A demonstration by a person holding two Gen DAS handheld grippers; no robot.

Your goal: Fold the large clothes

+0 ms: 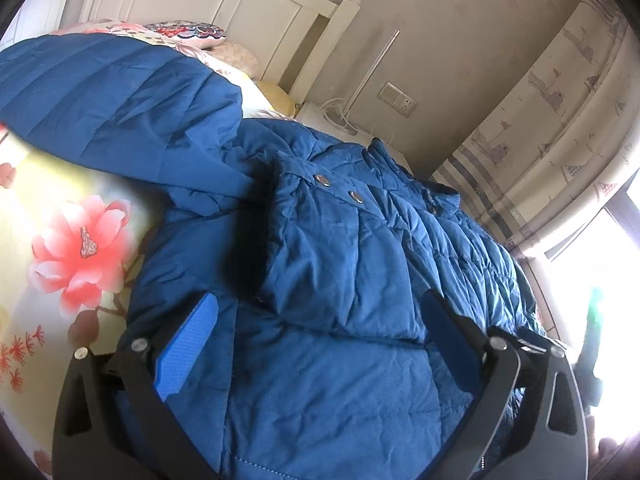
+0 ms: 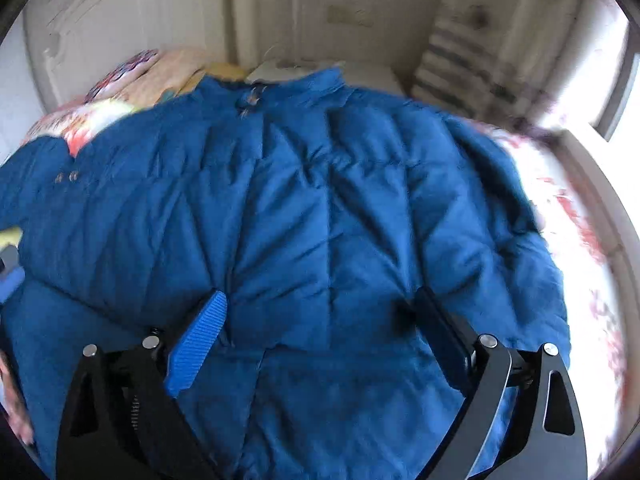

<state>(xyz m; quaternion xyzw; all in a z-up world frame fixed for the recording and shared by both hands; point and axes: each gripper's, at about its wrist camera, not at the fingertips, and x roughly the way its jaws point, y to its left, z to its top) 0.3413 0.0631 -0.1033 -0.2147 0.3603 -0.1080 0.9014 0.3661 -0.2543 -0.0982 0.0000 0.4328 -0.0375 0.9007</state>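
Jaws spread wide over jacket [image 2: 320, 208].

I see a white headboard [image 1: 256, 8], beige wall [image 1: 452, 40] with a socket plate [image 1: 397, 99], white nightstand [image 1: 340, 118], lighthouse-print curtain [image 1: 560, 120], bright window [image 1: 616, 240], floral bedsheet [image 1: 80, 248].

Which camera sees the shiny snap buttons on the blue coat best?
The left wrist view: two metal snaps on the blue coat look close and sharp. In the right wrist view, snaps sit small and blurry near the left edge.
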